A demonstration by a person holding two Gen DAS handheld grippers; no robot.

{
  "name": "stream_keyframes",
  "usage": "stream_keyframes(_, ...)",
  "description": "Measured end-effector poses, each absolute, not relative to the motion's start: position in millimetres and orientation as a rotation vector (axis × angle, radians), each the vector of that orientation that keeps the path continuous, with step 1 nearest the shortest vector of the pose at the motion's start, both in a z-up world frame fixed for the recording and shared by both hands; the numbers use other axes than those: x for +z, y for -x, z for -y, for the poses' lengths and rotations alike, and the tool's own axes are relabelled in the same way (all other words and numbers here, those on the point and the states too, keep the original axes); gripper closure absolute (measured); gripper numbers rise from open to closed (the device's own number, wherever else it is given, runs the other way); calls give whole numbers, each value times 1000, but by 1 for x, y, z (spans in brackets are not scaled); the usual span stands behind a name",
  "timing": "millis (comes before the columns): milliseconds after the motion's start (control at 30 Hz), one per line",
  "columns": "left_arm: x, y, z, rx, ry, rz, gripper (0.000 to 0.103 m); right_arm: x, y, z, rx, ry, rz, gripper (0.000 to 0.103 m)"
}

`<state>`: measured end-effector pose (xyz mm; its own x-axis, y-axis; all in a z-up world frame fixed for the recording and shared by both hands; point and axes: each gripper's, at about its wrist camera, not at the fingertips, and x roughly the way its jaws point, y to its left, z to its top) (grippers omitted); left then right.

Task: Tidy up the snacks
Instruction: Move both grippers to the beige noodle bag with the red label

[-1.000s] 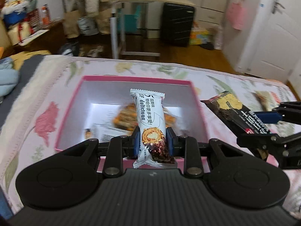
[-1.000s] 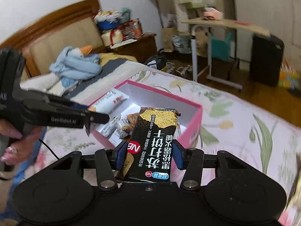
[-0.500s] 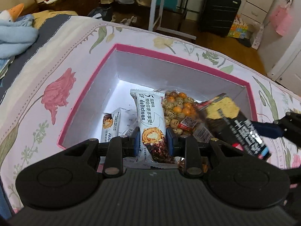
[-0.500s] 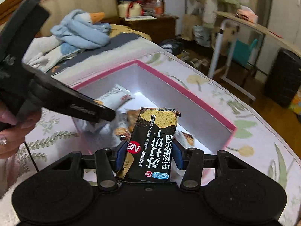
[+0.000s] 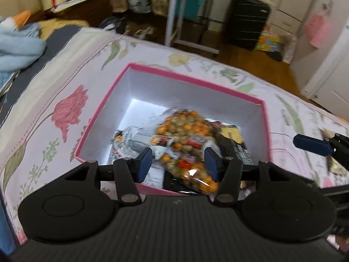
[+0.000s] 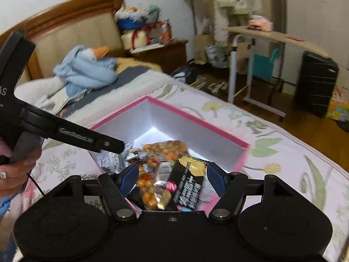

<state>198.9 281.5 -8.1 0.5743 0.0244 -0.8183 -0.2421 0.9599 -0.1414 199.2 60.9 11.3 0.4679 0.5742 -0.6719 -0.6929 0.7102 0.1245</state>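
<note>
Progress read: pink box (image 5: 102, 107) sits open on the floral bed cover (image 5: 65, 69), already holding several snacks; clear bag of orange and green nuts (image 5: 185, 128) piled in the middle, white wrappers (image 5: 133, 139) to its left on the box floor, black cracker pack (image 6: 189, 185) at the near right side; judged mid to late in the sorting, both hands at the drop stage; one more packet edge visible on the cover behind the right claw in the left wrist view, blurred, so probably still something to collect; whether more snacks lie out of frame cannot be told

Left claw (image 5: 178, 161): hangs over the near wall of the box, tilted down into it; jaws opening, pads apart with a clear gap; nothing pressed between them; the nut bag and a white wrapper show through the gap, lying in the box below, not gripped

Right claw (image 6: 172, 179): over the near corner of the box; jaws opening, pads spread wide; black cracker pack stands tilted between them, no pad pressing on it, looks released and on its way into the box; heavy blur on the pack, so contact with the box contents cannot be told

A person's hand (image 6: 13, 170) grips the left tool handle at frame left
</note>
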Motion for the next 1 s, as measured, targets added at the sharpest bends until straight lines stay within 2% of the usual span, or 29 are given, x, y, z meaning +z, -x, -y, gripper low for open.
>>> stream_keyframes(167,19,-187,-255,53,181,-922,45,31,-175,-8,711,152,-742,29)
stream_keyframes(500,51,-183,-187,-170,120,-901,44,52,-142,80,578,159,-862,29)
stream_keyframes(1000,26,-249,-50,-453,146,-971,43,32,-162,179,346,116,-887,28)
